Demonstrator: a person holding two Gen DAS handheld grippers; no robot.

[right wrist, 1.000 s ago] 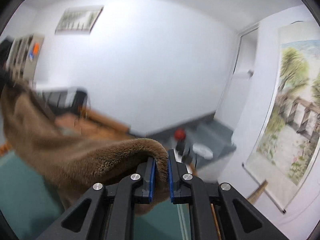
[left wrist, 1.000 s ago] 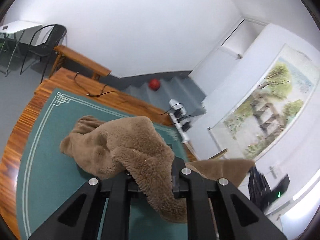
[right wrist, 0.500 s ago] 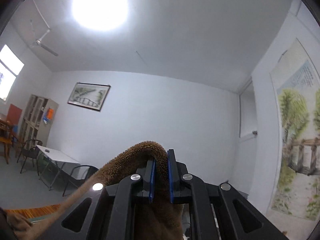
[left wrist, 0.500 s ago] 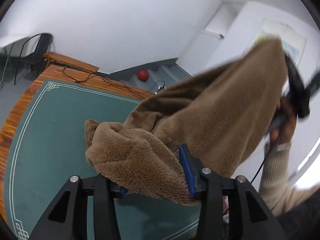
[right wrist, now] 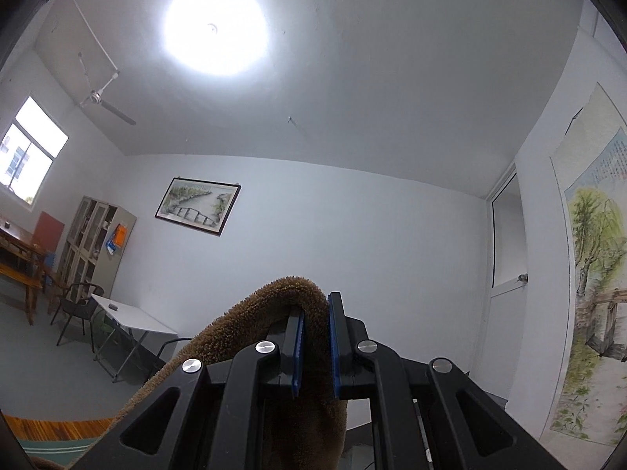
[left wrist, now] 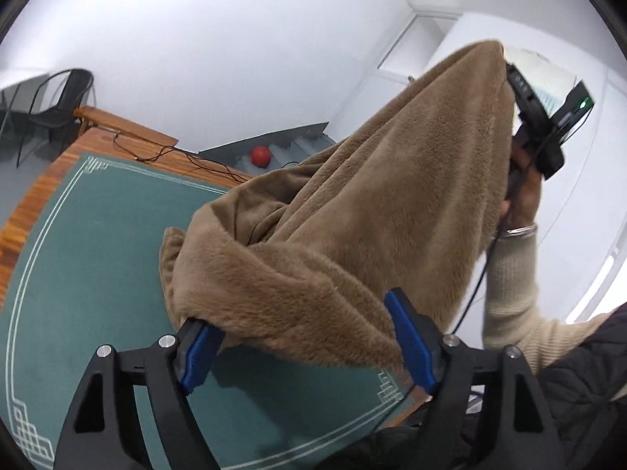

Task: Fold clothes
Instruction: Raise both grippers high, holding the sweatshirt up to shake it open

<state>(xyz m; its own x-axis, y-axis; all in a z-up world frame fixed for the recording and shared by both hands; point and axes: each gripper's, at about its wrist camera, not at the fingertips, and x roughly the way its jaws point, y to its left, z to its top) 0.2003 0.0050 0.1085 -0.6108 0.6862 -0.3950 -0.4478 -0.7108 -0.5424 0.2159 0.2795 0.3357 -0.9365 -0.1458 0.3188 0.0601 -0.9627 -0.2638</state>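
Brown fleece garment (left wrist: 352, 211) — plush, thick, rumpled — hangs above green mat (left wrist: 90, 243).

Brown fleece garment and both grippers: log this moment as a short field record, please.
garment: brown fleece garment, lifted off the green mat, bunched, not yet folded
right gripper: right gripper shut on an edge of the fleece, raised high, camera facing the ceiling
left gripper: left gripper jaws wide apart, a fold of fleece draped between them, not pinched
surface: wooden table under the mat
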